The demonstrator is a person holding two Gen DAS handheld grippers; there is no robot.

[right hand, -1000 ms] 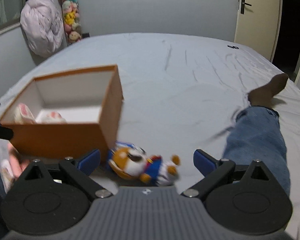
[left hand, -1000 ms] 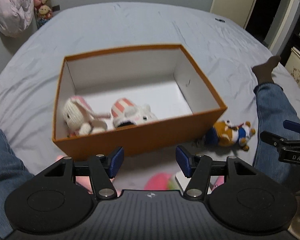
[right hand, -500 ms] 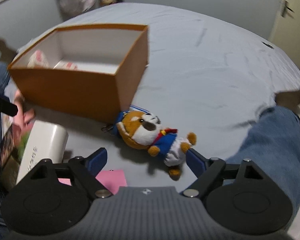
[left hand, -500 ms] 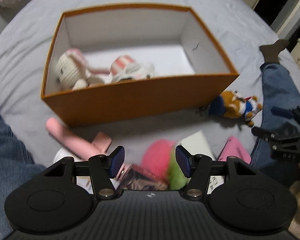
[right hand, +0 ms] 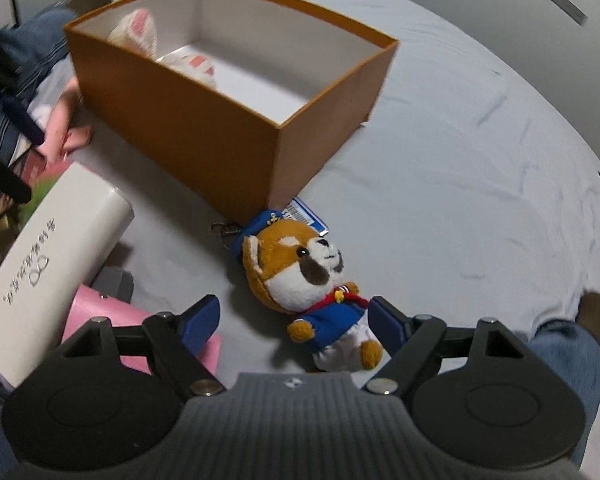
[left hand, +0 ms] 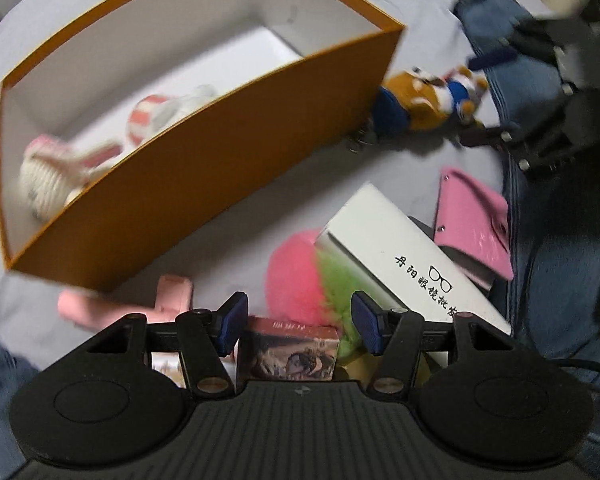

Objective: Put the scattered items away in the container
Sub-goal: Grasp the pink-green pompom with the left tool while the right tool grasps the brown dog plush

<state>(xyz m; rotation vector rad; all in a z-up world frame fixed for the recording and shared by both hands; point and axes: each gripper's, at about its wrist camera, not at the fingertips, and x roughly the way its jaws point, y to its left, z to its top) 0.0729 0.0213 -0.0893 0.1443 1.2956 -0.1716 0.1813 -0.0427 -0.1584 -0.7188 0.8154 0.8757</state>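
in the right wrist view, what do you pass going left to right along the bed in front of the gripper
white glasses case → pink wallet → brown sailor dog plush → jeans leg

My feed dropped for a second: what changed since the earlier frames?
Both grippers tipped down. The right gripper, jaws closing, now straddles the brown plush dog in a blue sailor suit, not yet gripped. The left gripper hangs open over a small picture box. The orange cardboard box stayed put.
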